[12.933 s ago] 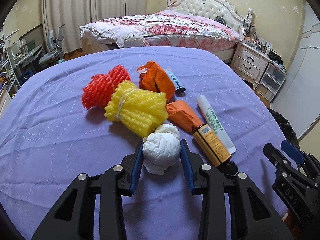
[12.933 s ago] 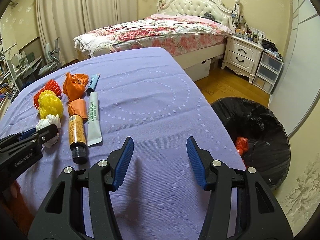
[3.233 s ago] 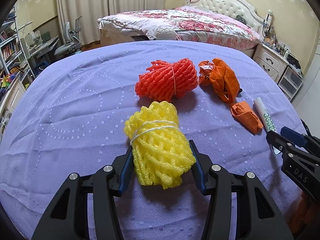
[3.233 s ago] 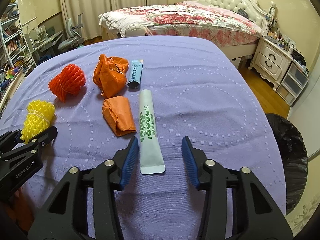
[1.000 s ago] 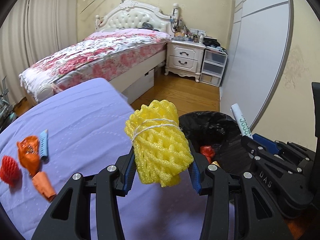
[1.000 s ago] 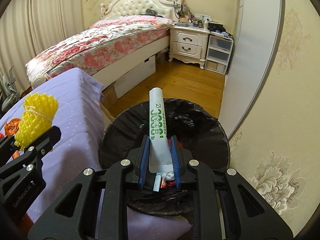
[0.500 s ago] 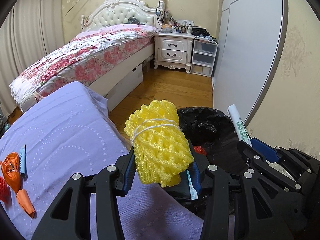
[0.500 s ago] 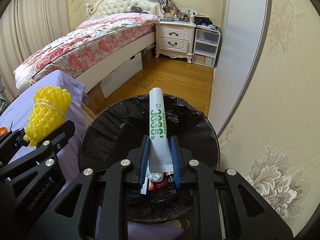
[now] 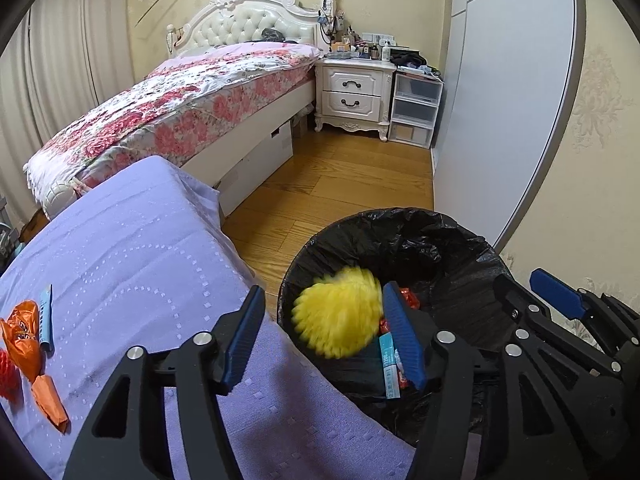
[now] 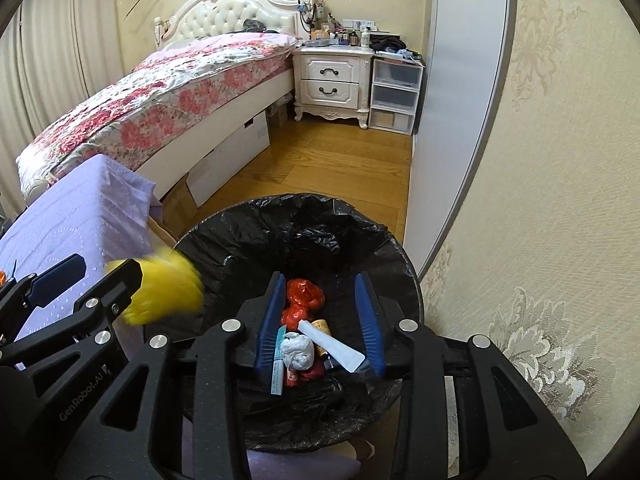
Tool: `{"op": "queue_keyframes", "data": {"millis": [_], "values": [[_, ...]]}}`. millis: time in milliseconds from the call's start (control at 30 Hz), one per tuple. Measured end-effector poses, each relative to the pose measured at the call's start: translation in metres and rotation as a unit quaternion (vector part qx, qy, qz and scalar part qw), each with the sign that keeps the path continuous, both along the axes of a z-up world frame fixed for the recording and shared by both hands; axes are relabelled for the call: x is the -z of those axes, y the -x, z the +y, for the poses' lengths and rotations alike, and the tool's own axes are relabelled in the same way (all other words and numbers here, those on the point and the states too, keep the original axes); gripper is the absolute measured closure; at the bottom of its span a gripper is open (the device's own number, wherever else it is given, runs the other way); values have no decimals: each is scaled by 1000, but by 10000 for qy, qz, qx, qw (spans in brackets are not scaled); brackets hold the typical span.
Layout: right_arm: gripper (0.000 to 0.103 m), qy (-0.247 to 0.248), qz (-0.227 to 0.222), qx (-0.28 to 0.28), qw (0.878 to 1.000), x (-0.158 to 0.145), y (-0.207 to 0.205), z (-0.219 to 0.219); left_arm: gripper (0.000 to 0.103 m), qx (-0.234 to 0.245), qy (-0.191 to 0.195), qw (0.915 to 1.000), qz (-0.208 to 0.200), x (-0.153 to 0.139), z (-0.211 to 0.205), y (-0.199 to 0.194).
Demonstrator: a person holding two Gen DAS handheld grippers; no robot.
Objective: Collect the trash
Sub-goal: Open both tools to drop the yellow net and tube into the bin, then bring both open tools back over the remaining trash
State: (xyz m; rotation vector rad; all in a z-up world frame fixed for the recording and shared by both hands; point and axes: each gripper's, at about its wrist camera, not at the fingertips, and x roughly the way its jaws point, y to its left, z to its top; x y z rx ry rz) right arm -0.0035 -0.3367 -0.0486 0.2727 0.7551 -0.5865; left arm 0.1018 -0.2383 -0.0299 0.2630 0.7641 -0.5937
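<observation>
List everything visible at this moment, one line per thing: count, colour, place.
trash bin: 1, black liner, floor beside table
yellow foam net: 1, yellow, blurred, falling into the bin
white tube: 1, white, in bin
white paper wad: 1, in bin
red wrappers: red, in bin
orange wrappers: 2, on purple tablecloth
blue tube: 1, on cloth
bed: 1, floral
nightstand: 1, white
left gripper: opening, empty
right gripper: opening, empty
</observation>
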Motion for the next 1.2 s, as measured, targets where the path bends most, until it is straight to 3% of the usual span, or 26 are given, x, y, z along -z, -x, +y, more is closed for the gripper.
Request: {"op": "queue_keyframes", "data": {"millis": [300,667,900,1200], "values": [[52,52,-33,53,10000,-2,2,-2,35,-45,38,10000,-27,-2,2,2],[50,19,-52,-118,9999,-6,0,9,35,-460,47,9989,-117,-13,38,1],[44,-12,-97,-551,9984,-9,-10,38,35,-923,68,9957,-73,-16,84,0],[44,-107,-135,-1556,9877,-14,-30,107,35,-1683,108,9857,-54,-21,161,1]]}}
